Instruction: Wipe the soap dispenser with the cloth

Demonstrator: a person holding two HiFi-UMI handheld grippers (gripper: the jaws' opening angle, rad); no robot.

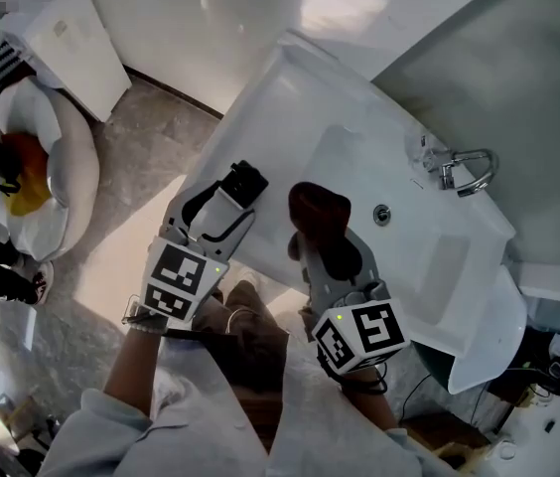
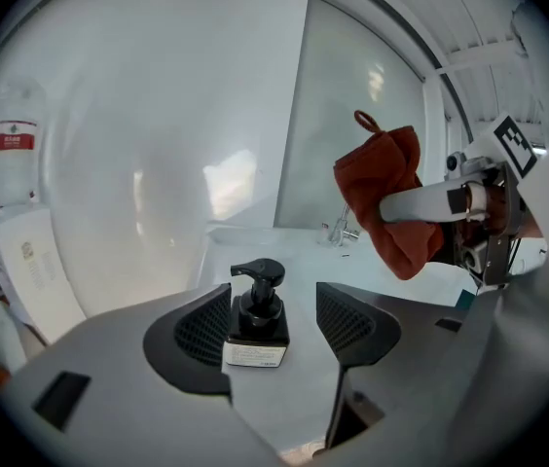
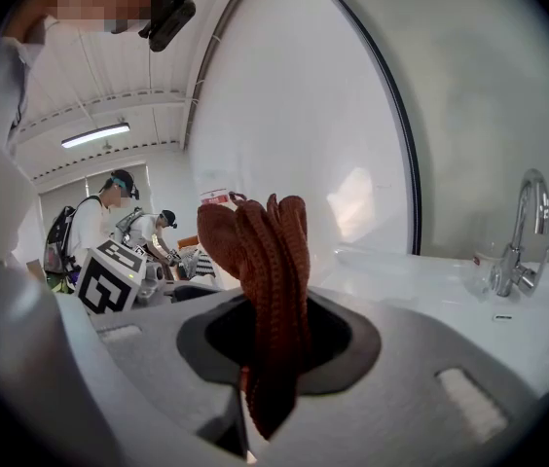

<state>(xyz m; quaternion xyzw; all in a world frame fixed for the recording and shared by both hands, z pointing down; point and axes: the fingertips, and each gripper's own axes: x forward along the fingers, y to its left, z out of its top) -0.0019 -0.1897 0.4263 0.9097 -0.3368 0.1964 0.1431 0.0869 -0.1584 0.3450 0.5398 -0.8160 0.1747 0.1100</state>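
Setting: I am looking down at a white washbasin (image 1: 290,97) set against a pale wall, with grey stone floor (image 1: 141,137) lying to its left.

Fittings: a chrome tap (image 1: 464,172) is standing at the basin's far side, and a round drain (image 1: 382,214) is showing in the bowl.

Item 1, soap dispenser (image 2: 257,317): a black pump bottle with a white label is standing upright on the basin's white surface, nozzle pointing left in the left gripper view.

Item 2, left gripper (image 2: 273,309): I am holding its jaws apart around the dispenser. The bottle is sitting between them, nearer the left pad, and the right pad is standing clear of it.

Item 3, right gripper (image 3: 274,334): I am keeping its jaws clamped on the cloth (image 3: 265,251), a rust-red knitted piece. It is bunching into folds and rising above the jaws, with a small loop at its top.

Relation: the cloth is hanging well apart from the dispenser, to its right.

Background: people (image 3: 109,212) are standing far behind in the right gripper view.
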